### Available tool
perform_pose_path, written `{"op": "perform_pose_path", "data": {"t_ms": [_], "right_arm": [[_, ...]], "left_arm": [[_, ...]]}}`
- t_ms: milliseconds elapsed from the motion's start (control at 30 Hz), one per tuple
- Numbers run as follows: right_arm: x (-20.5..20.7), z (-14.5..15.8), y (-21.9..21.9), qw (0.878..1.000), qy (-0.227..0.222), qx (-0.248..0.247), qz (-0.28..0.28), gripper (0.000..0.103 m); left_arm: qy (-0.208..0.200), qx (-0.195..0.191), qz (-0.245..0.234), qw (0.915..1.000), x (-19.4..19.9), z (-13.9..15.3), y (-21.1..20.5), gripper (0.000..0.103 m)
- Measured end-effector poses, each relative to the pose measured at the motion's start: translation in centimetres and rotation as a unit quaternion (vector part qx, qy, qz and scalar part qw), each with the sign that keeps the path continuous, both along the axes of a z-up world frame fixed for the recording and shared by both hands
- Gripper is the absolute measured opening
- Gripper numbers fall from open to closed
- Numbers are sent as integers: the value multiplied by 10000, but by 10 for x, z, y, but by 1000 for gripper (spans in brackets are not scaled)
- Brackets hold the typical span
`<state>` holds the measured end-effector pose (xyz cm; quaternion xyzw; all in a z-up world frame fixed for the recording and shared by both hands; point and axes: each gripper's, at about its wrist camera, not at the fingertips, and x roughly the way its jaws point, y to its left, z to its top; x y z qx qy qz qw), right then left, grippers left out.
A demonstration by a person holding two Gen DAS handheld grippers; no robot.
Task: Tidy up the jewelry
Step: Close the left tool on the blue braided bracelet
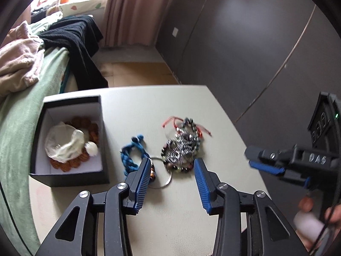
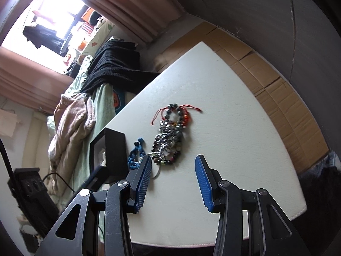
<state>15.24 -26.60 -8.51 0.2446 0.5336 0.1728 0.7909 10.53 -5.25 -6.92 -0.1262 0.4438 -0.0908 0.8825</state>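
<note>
On the pale tabletop [image 1: 170, 213] beside the bed, I am holding my left gripper [image 1: 171, 163] and right gripper [image 2: 173, 160] empty, jaws wide, over the beaded bracelet pile [image 1: 181, 147] lying mid-table, blue cord bracelet [image 1: 130, 155] beside it, open black box [image 1: 70, 140] at the left edge.

A white table [image 2: 213, 98] stands beside a green-covered bed [image 1: 19, 115], with pink curtains [image 1: 132, 10], dark wall panels [image 1: 245, 42] and a bright window [image 2: 61, 10].
</note>
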Motion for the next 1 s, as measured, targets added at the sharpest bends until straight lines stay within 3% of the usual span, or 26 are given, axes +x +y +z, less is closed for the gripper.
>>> {"op": "perform_pose_path", "data": {"t_ms": [200,600,633,667,700,733,1000], "right_arm": [[3,-3,-12,9998,91,36,-150,43],[9,-6,-6,9999,156,19,-55,43],[9,-6,-5,9999,162,17,-46,43],[10,-6,-4,9998,169,16,-34,43],[10,-6,-3,9998,177,11,-19,43],[10,-7,-1,9998,184,5,-1,43],[11,-11,15,9995,191,144,189,43]], "left_arm": [[277,415,-84,9987,6,-21,-13,37],[492,1026,-108,9934,26,-49,-19,37],[495,1068,-119,9930,27,-50,-21,33],[512,1131,-107,9922,27,-51,-21,18],[560,1198,-82,9912,28,-53,-20,10],[544,1227,-48,9909,27,-54,-18,8],[319,680,107,9971,21,-32,3,5]]}}
